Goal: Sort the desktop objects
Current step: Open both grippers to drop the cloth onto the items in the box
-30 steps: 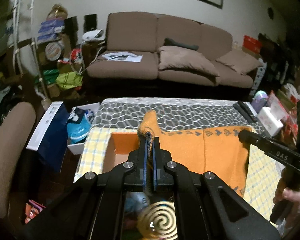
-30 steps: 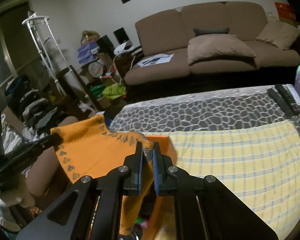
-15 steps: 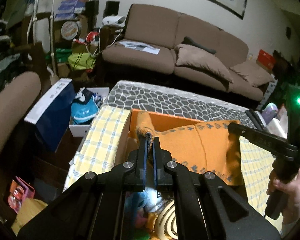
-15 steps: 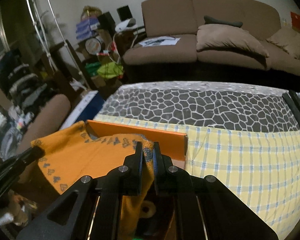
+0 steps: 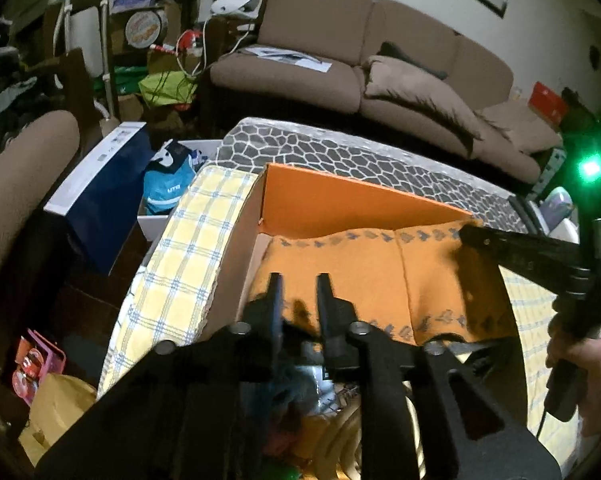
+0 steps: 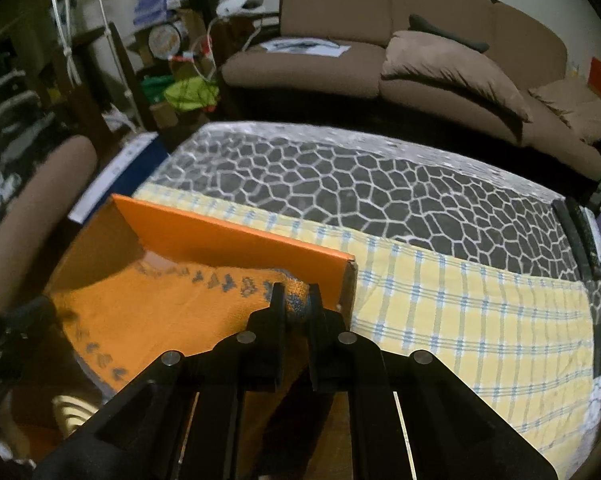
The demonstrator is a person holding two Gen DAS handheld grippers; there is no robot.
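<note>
Left tool: jaws parted, nothing between them, poised over the near left part of the cloth. Right tool: jaws closed on the cloth's far right corner. Cloth is draped across the open orange box, which sits on the bench's checked mat.

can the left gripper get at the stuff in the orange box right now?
Probably not directly. The orange cloth is draped over the orange box, covering most of the contents. The left gripper is open just above it; the right gripper pinches its corner.
</note>
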